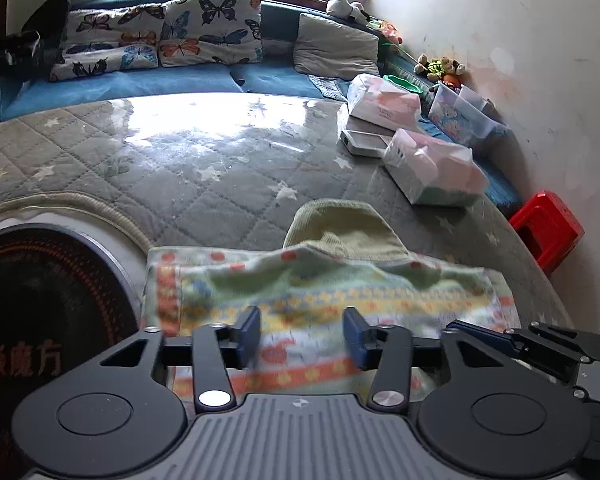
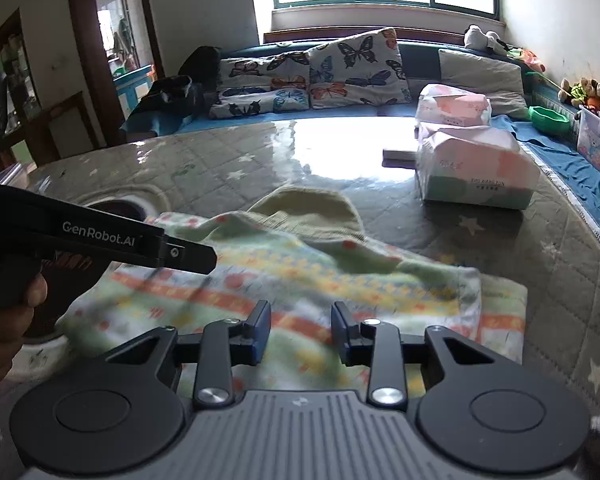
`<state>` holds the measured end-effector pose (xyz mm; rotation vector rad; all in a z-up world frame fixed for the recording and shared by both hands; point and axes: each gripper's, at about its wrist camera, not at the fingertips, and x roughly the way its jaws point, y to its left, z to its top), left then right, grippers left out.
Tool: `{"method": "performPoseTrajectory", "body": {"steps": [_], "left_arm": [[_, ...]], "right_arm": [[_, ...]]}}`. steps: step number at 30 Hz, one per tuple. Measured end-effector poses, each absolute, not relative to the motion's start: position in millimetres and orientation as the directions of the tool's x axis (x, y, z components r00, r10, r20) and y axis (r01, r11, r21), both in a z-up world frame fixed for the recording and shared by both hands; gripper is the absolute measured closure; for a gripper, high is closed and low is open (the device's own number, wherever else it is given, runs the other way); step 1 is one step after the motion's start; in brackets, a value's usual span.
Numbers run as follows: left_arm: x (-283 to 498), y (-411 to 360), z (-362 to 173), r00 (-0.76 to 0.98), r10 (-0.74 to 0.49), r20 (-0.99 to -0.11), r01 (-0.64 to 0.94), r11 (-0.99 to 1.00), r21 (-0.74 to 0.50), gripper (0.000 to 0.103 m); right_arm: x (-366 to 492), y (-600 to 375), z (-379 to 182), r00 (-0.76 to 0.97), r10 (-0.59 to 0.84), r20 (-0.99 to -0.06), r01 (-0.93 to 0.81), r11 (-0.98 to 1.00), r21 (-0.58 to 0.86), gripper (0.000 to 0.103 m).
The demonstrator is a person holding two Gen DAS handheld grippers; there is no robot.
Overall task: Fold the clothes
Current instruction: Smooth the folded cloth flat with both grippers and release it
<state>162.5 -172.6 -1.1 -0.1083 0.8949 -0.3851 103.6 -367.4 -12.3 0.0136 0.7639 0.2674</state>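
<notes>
A small garment (image 1: 320,284) with orange, yellow and green patterned bands and a plain pale green hood (image 1: 340,224) lies folded on the quilted grey table cover. My left gripper (image 1: 302,334) is open and empty just above its near part. My right gripper (image 2: 300,330) is also open and empty over the garment (image 2: 300,276), whose hood (image 2: 312,208) points away. The left gripper's body (image 2: 100,240) shows at the left of the right wrist view, and the right gripper's body (image 1: 540,340) at the right of the left wrist view.
Tissue packs (image 2: 476,168) (image 1: 432,168) and a flat grey box (image 1: 364,142) sit on the table's far right. A dark round heater plate (image 1: 40,304) lies at the left. Butterfly cushions (image 1: 160,36) line a blue sofa behind. A red stool (image 1: 548,228) stands by the wall.
</notes>
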Motion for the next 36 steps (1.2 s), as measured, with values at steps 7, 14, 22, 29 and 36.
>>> {"method": "performPoseTrajectory", "body": {"steps": [7,14,22,29,36], "left_arm": [[133.8,-171.6,-0.8,0.584,-0.337,-0.738,0.288,0.937,-0.2,0.034],[109.4,-171.1,-3.8,0.61,-0.3,-0.734,0.294,0.945,-0.142,0.019],[92.5,-160.7,-9.0,0.62,-0.278,-0.734,0.274,0.953,-0.129,0.008],[84.0,-156.2,-14.4,0.623,-0.256,-0.739,0.266,0.958,-0.108,0.005],[74.5,-150.1,-13.4,0.619,-0.258,-0.741,0.255,0.959,-0.121,0.0]], "right_arm": [[79.6,-359.8,-13.4,0.688,0.237,-0.686,-0.245,0.966,0.088,0.069],[58.4,-358.4,-15.0,0.705,0.211,-0.677,-0.219,0.973,0.075,0.068],[44.7,-355.8,-14.0,0.719,0.188,-0.669,-0.202,0.978,0.058,0.068],[38.6,-352.4,-14.6,0.719,0.171,-0.674,-0.196,0.98,0.039,0.068],[32.9,-348.0,-12.0,0.718,0.146,-0.681,-0.191,0.981,0.009,0.061]]}}
